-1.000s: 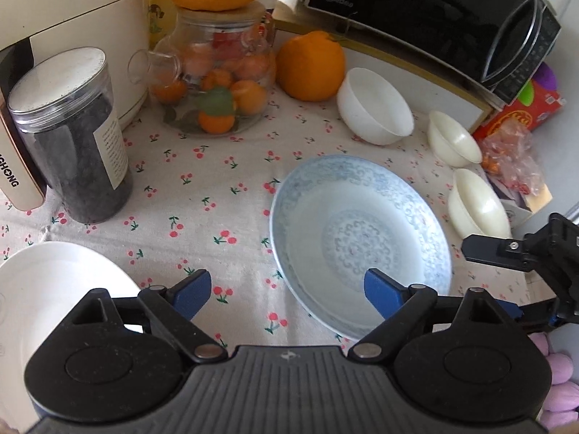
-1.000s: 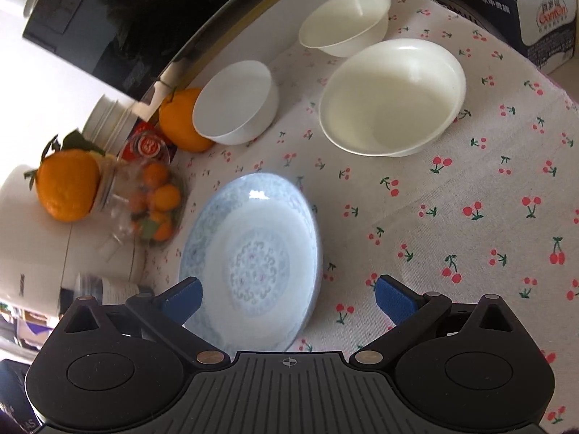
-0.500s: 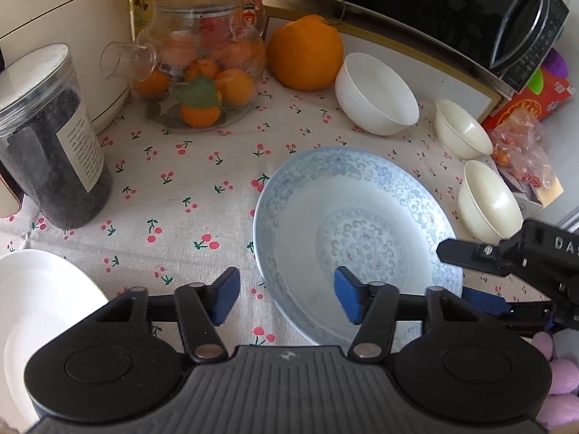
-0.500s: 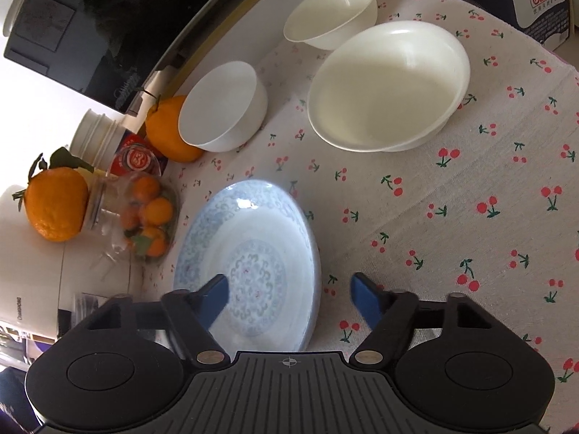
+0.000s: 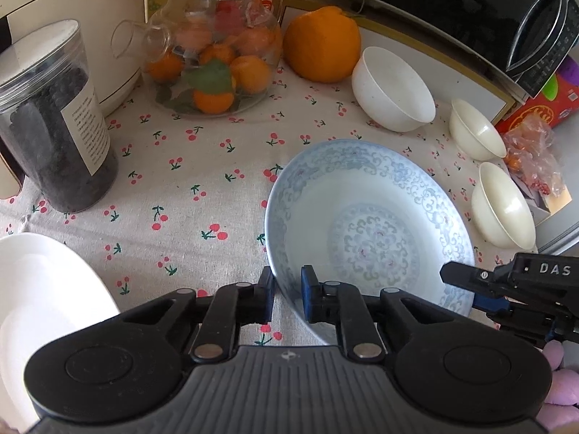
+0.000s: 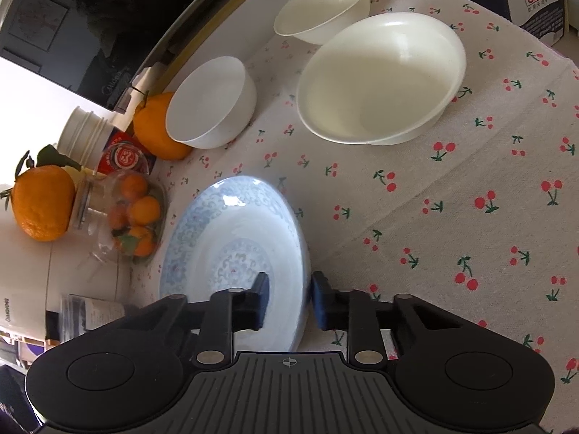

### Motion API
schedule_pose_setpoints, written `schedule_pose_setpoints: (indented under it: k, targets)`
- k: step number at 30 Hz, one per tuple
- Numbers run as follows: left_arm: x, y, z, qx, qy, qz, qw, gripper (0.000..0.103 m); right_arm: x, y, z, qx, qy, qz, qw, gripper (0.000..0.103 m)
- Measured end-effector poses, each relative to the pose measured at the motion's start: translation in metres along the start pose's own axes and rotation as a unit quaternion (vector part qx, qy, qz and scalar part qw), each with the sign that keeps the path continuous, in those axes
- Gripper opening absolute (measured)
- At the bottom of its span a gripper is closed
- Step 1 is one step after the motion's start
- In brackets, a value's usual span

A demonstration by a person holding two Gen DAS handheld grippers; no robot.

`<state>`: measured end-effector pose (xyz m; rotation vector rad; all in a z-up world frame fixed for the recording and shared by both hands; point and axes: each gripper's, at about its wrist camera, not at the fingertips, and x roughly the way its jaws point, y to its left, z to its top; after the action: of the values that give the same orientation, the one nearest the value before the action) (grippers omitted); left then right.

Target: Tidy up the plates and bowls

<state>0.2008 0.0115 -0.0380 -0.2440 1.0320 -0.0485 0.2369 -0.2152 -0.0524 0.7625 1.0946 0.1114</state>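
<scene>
A: Start at the tongs. What have they got?

B: The left tongs point(image 5: 286, 294) have just been closing, and their pads now pinch the near rim of the blue plate point(image 5: 372, 224), one pad outside, one inside. The right tongs point(image 6: 287, 298) have just been closing too and clamp the same plate's rim on its other side. In the left view they come in at about 4 o'clock of the plate.

A: And where is the plate?

B: On the counter point(image 5: 188, 181), on the cherry-print cloth, roughly in the middle. I can't tell whether it has left the cloth.

A: So which step is this?

B: I'd say the grasp is made and the lift comes next. It calls for both hands rising together and level, since a two-sided pinch on a thin rim could slip if one hand leads. A white plate point(image 5: 39, 307) lies at 8 o'clock in the left view, which looks a likely place to stack it, though that is a guess.

A: Count for me.

B: Two plates, the blue one and the white one. Three bowls: a white bowl point(image 5: 392, 90) at 1 o'clock of the blue plate, a small cream bowl point(image 5: 476, 130) at 2 o'clock, a larger cream bowl point(image 5: 503, 206) at 3 o'clock. Beyond them, two big oranges, one glass jar of small ones, one dark jar point(image 5: 54, 126).
</scene>
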Motion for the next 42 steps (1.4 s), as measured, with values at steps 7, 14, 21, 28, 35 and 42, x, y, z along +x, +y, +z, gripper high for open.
schedule_pose_setpoints:
  k: [7,14,21,28,35,42]
  targets:
    - [-0.005,-0.003,-0.004,0.018,0.002,-0.006,0.9998,0.013,-0.007,0.000,-0.001,-0.006,0.001,-0.017,1.000,0.010]
    - [-0.010,-0.006,-0.011,0.039,0.014,-0.009,0.9991,0.013,-0.015,-0.004,-0.005,-0.005,0.022,-0.032,0.999,0.010]
    - [-0.014,-0.007,-0.017,0.053,0.021,-0.010,0.9983,0.013,-0.023,-0.005,-0.010,-0.005,0.039,-0.044,0.998,0.010]
    - [-0.017,-0.009,-0.019,0.066,0.025,-0.008,0.9975,0.014,-0.026,-0.003,-0.013,-0.011,0.045,-0.053,0.997,0.011]
    - [-0.015,-0.009,-0.019,0.069,0.028,-0.007,0.9972,0.014,-0.025,-0.004,-0.011,-0.004,0.049,-0.052,0.997,0.011]
    - [-0.014,-0.009,-0.019,0.069,0.029,-0.007,0.9972,0.016,-0.024,-0.004,-0.011,-0.004,0.051,-0.047,0.998,0.013]
